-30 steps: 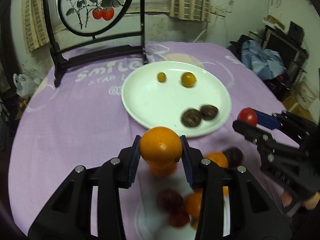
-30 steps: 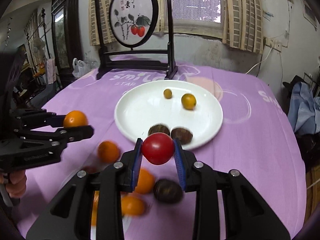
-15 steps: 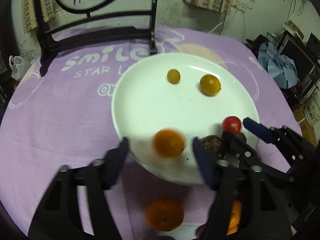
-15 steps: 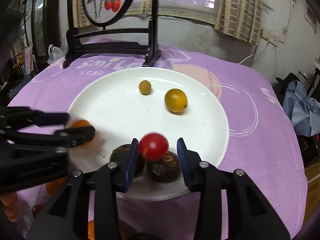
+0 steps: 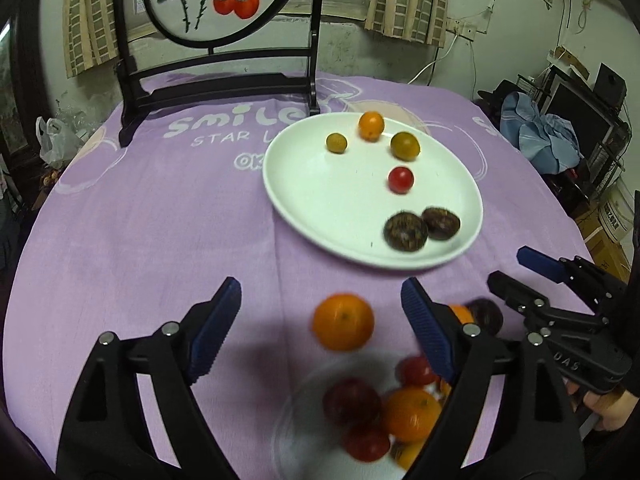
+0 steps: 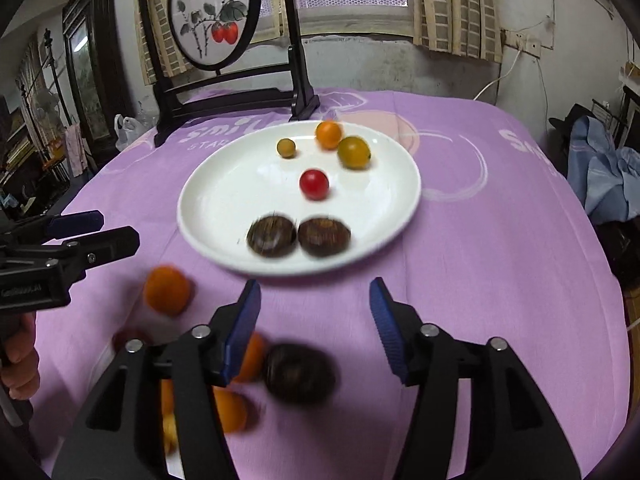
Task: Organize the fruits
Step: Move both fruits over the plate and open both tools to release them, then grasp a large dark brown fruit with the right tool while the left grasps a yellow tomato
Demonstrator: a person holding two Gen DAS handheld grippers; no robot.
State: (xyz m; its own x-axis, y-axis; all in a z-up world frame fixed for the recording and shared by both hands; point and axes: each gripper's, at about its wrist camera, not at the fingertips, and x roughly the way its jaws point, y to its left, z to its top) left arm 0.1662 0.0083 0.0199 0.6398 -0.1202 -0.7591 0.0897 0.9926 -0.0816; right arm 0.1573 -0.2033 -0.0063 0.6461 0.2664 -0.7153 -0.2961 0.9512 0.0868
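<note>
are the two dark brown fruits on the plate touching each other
Touching. The right wrist view shows the left brown fruit pressed against the right brown fruit on the plate, no white between them.

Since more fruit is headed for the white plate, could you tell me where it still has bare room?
The white plate is bare across its left half, bordered by the small yellow-green fruit, the red tomato and the dark brown fruits. The far right is crowded by the orange and yellow fruit.
</note>
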